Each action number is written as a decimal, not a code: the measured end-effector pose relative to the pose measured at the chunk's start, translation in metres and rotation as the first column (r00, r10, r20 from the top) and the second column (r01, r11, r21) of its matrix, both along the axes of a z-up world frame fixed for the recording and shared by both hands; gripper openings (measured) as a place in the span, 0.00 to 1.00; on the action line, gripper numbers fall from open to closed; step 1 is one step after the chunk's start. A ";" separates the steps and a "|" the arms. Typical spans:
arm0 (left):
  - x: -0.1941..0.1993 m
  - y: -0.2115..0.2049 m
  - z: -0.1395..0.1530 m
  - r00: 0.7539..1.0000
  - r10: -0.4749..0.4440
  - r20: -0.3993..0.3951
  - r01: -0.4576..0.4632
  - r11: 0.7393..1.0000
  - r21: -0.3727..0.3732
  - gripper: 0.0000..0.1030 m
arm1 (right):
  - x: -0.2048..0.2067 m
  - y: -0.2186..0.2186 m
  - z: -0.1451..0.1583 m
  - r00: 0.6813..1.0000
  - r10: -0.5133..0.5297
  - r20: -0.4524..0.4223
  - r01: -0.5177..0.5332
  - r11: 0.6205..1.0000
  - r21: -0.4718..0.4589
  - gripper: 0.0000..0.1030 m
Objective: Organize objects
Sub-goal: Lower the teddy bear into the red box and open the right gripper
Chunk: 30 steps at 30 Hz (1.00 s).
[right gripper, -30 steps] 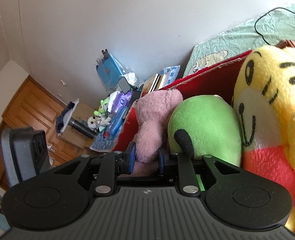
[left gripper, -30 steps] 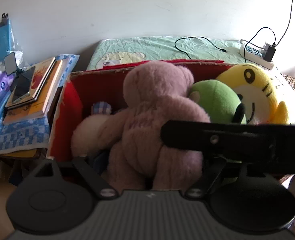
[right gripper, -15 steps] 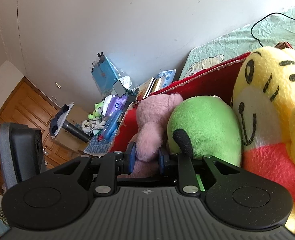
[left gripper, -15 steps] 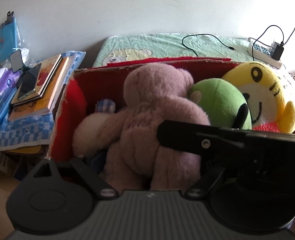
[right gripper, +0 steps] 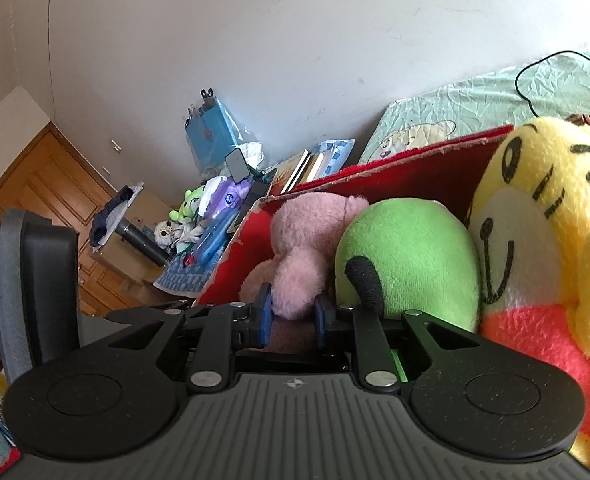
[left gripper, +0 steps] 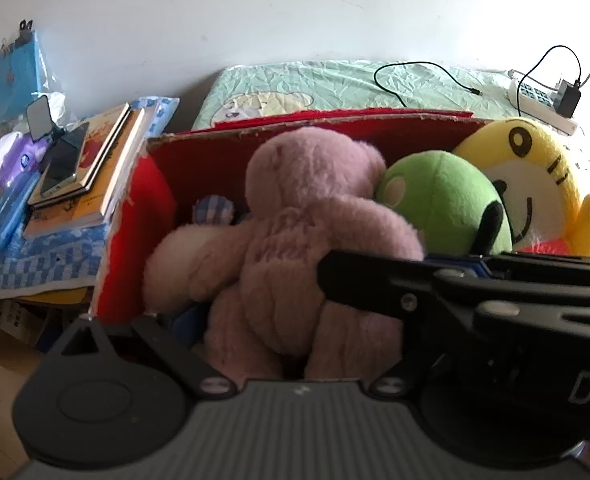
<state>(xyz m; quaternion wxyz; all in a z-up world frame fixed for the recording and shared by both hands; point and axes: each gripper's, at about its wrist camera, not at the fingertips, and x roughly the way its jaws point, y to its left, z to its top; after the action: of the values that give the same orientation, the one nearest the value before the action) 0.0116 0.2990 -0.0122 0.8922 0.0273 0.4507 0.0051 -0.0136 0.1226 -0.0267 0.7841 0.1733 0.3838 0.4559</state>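
Right tongs (right gripper: 291,314) pinch the pink bear's (right gripper: 307,240) limb; left tongs' state unclear; letters "DA" readable.

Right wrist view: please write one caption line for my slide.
Right gripper shut on pink plush bear beside green plush in red box.

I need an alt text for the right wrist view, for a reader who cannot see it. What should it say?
The right gripper is shut on a limb of the pink teddy bear, which sits in a red box beside a green plush and a yellow tiger plush. Behind the box are stacked books and a wooden door.
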 end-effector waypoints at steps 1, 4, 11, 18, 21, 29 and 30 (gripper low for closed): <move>0.000 0.000 0.000 1.000 0.001 -0.001 -0.001 1.000 0.000 0.90 | 0.000 -0.001 -0.001 1.000 -0.001 -0.003 0.001 1.000 0.002 0.19; 0.001 0.001 0.000 1.000 0.003 -0.006 -0.003 1.000 0.000 0.90 | -0.001 0.001 0.000 1.000 -0.005 -0.007 0.005 1.000 -0.003 0.19; -0.001 -0.001 0.000 1.000 -0.001 -0.010 0.001 1.000 0.006 0.90 | -0.003 -0.001 0.000 0.999 -0.022 -0.041 0.022 1.000 0.001 0.19; -0.004 0.000 0.002 1.000 0.001 -0.014 -0.001 1.000 -0.004 0.91 | -0.004 -0.005 0.002 0.995 -0.045 -0.088 0.046 0.999 0.001 0.19; -0.006 0.000 0.003 1.000 0.001 -0.018 -0.001 1.000 -0.005 0.91 | -0.004 -0.006 0.003 0.991 -0.058 -0.118 0.058 0.998 -0.001 0.19; -0.011 -0.002 0.004 1.000 -0.006 -0.021 0.006 1.000 0.009 0.93 | -0.003 -0.006 0.006 0.979 -0.087 -0.183 0.086 0.996 -0.016 0.20; -0.011 -0.002 0.004 1.000 -0.007 -0.022 0.008 1.000 0.015 0.94 | -0.004 -0.006 0.007 0.979 -0.089 -0.181 0.087 0.996 -0.023 0.20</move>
<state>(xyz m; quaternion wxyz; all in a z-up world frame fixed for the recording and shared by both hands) 0.0005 0.2969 -0.0082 0.8870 0.0359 0.4604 0.0049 -0.0176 0.1166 -0.0192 0.7664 0.2251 0.4494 0.4001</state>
